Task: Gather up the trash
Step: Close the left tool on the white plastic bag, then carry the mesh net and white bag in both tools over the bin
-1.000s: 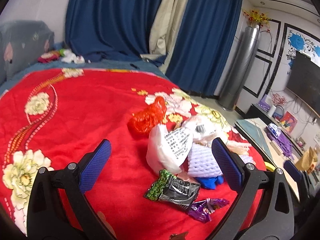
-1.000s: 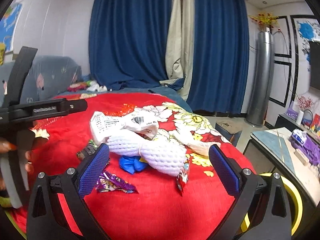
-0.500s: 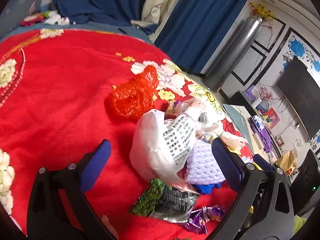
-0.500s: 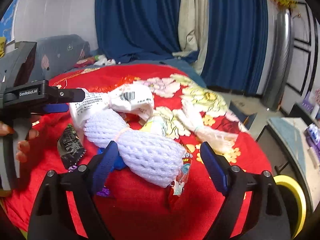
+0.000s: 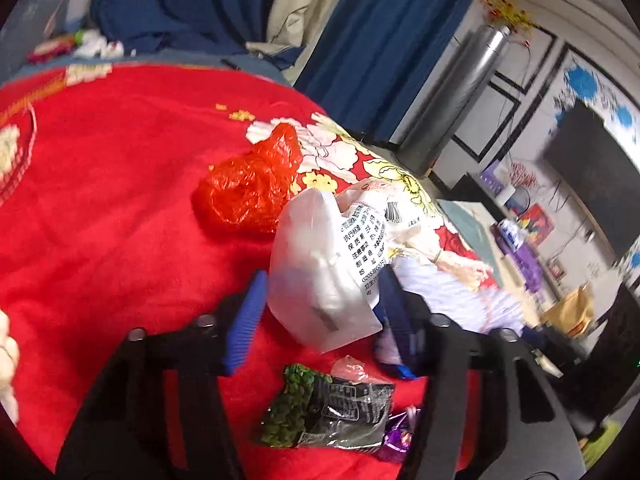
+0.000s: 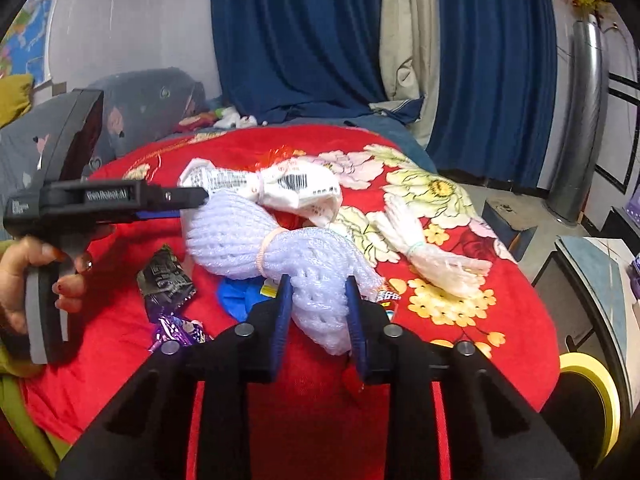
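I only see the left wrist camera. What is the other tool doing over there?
Observer: The right tool is shut on the white foam net bundle, pinching its near end.
Operator: Is the net all loose?
Observer: No, a pale rubber band ties it round the middle.
Operator: Anything yellow around?
Observer: Yes, a round yellow-rimmed thing sits low at the right, past the edge of the red flowered cloth. I cannot tell what it is.
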A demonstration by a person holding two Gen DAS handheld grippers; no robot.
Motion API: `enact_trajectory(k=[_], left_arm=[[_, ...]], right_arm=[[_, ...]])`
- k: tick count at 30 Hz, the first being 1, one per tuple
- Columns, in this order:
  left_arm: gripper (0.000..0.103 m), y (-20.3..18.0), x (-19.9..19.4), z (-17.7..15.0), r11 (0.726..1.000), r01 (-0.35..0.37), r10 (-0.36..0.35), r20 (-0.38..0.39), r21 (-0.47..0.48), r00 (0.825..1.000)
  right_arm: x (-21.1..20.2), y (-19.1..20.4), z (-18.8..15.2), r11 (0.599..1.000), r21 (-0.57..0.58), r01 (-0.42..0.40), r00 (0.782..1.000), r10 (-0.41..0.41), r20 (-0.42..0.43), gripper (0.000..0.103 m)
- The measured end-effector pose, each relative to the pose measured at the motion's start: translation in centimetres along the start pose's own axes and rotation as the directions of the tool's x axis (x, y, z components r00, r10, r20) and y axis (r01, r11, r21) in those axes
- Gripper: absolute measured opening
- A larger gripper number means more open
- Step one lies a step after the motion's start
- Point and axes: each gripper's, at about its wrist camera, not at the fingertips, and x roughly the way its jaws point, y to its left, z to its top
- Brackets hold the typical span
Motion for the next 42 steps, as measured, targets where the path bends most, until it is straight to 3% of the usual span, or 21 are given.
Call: enact_trajectory(k=[6,20,29,42], left_arm=[[0.023,-0.9,-1.4,0.2,0.998,-0.001,-0.003,0.053,0.070,0.999],[0.015,-3.4,-5.2,1.9,0.992,0.060,-0.080,0.185,0.110,0.980],[0.015,-7.8,-6.0,1.5,0.969,0.120,-0.163,0.196,0.217,0.967],[0.014,-14.7,-3.4,-1.4,0.921,0.201,-0.252,0.115,0.335,0.961]], right_arm=[[-2.9,-1.0,0.7,0.997,0.076,0.003,0.996,-0.009,0.089,0.024],[-6.1,-5.7,0.0,0.962,0.256,0.091,0.984,-0.127,0.128,0.024],[-8.5,-7.4,-0.4,0.945,0.292,0.148,0.968,-0.199,0.153,0.024],[-12.4,-12.0,-2.7,0.890,0.387,0.241,0.939,-0.315,0.140,0.024]])
